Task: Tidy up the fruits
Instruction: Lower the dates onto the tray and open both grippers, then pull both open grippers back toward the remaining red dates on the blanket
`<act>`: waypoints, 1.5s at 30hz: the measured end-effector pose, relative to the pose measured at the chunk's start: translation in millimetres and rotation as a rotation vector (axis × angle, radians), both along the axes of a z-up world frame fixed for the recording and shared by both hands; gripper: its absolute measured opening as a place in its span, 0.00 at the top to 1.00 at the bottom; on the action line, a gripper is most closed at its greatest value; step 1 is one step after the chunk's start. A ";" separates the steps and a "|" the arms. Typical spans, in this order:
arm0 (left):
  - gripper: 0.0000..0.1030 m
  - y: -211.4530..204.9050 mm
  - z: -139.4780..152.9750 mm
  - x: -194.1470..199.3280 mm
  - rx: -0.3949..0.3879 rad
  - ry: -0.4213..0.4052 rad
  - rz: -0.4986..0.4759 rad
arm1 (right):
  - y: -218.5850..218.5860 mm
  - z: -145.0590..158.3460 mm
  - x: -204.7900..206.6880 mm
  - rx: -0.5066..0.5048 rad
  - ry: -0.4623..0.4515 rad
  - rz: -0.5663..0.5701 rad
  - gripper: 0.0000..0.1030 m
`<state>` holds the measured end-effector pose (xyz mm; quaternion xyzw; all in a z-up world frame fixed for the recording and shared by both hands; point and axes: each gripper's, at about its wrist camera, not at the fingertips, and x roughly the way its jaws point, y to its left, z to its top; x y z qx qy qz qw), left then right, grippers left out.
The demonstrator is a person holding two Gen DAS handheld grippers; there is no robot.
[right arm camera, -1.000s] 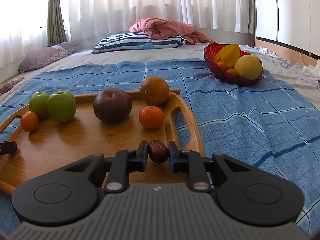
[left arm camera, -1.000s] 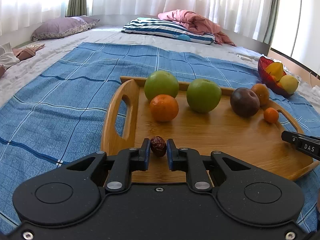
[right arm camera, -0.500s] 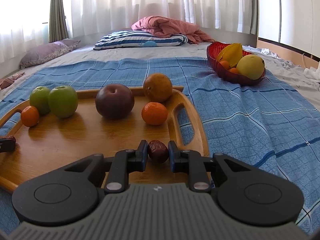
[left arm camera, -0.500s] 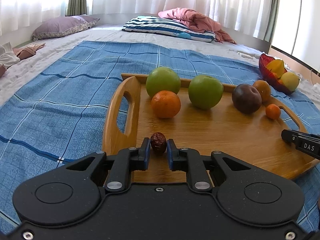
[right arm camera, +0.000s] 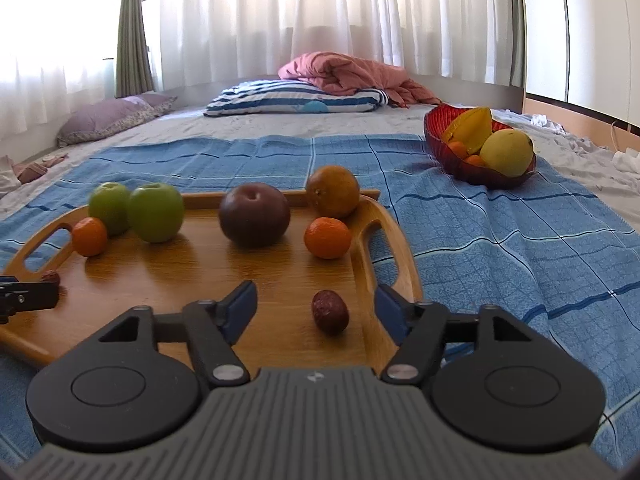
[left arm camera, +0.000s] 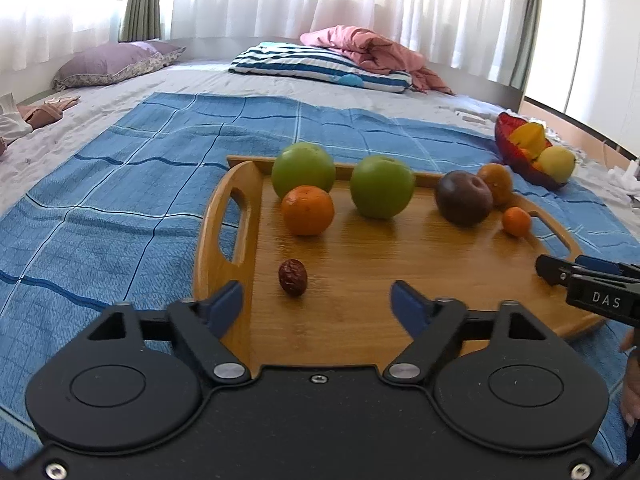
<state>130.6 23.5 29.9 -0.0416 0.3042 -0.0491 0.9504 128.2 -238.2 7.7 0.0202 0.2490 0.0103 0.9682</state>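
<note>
A wooden tray (left arm camera: pixel 360 264) lies on a blue blanket and also shows in the right wrist view (right arm camera: pixel 192 276). A red date (left arm camera: pixel 293 277) lies on the tray near its left handle, just ahead of my open, empty left gripper (left arm camera: pixel 317 300). A second date (right arm camera: pixel 329 311) lies near the tray's right handle, between the fingers of my open right gripper (right arm camera: pixel 316 307). On the tray stand two green apples (left arm camera: pixel 382 186), a dark plum (right arm camera: pixel 254 215), a brown-orange fruit (right arm camera: pixel 333 191) and two small oranges (right arm camera: pixel 328 237).
A red bowl (right arm camera: pixel 476 168) with a starfruit, a yellow fruit and small oranges sits on the blanket at the right. Pillows and a pink quilt (right arm camera: pixel 340 76) lie at the far end of the bed. The right gripper's tip (left arm camera: pixel 592 288) shows over the tray's right edge.
Both grippers have opened and let go of their dates, which now lie on the tray. Both grippers have pulled back slightly.
</note>
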 end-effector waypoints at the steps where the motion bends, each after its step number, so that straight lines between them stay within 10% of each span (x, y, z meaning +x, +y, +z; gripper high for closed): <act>1: 0.18 -1.2 0.9 -3.7 0.002 -0.003 -0.006 | 0.2 0.5 -3.6 0.004 -0.006 0.003 0.19; 34: 0.02 -40.2 -3.4 -65.2 0.025 0.023 -0.151 | 30.3 -13.8 -107.4 -0.088 -0.092 0.243 0.17; 45: 0.07 -49.8 -6.5 -64.2 -0.007 0.054 -0.176 | 50.8 -20.4 -109.6 -0.096 -0.047 0.339 0.72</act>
